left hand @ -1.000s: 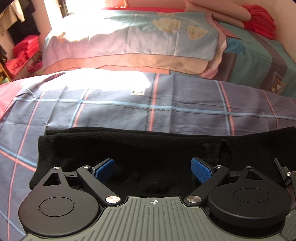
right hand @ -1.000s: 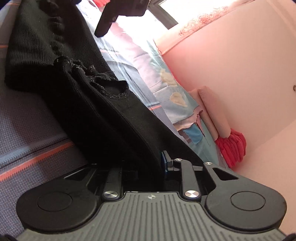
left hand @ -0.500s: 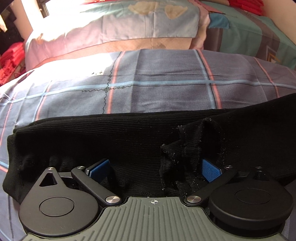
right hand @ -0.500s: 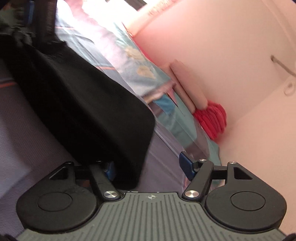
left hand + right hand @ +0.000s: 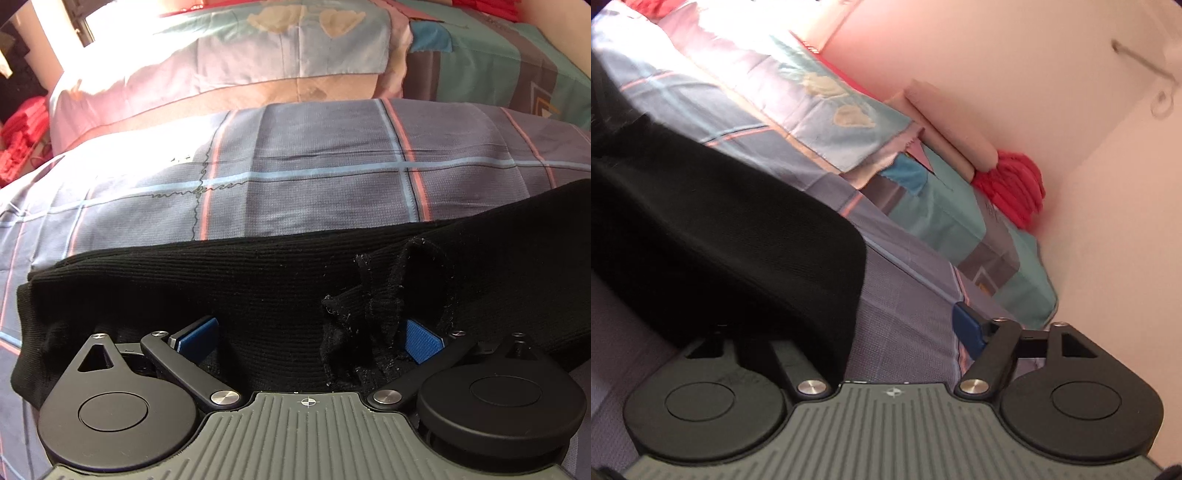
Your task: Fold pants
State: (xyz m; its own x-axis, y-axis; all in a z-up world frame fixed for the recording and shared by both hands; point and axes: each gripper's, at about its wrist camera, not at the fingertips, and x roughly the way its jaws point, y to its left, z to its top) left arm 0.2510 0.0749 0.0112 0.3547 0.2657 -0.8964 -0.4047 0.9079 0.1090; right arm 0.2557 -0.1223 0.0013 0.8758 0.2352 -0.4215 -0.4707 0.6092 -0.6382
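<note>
Black ribbed pants (image 5: 258,288) lie folded lengthwise across the plaid bedsheet (image 5: 314,184), with a frayed bunched opening (image 5: 369,306) right of centre. My left gripper (image 5: 310,338) is open, its blue pads (image 5: 199,336) spread wide over the fabric; the bunched cloth partly covers the right pad. In the right wrist view the pants end (image 5: 738,251) drapes over my left finger and hides it. My right gripper (image 5: 871,332) is open; only its right blue pad (image 5: 967,328) shows, over bare sheet.
A pastel patchwork quilt (image 5: 258,66) lies folded beyond the plaid sheet. A teal patterned blanket (image 5: 960,229), a rolled pink pillow (image 5: 953,129) and red folded cloth (image 5: 1015,188) sit by the pink wall (image 5: 997,55). Red clothes (image 5: 18,136) are piled at far left.
My right gripper opened and let go of the pants, then swung away toward the wall. The frayed part now lies bunched between my left gripper's pads, and the left gripper moved closer over the pants.
</note>
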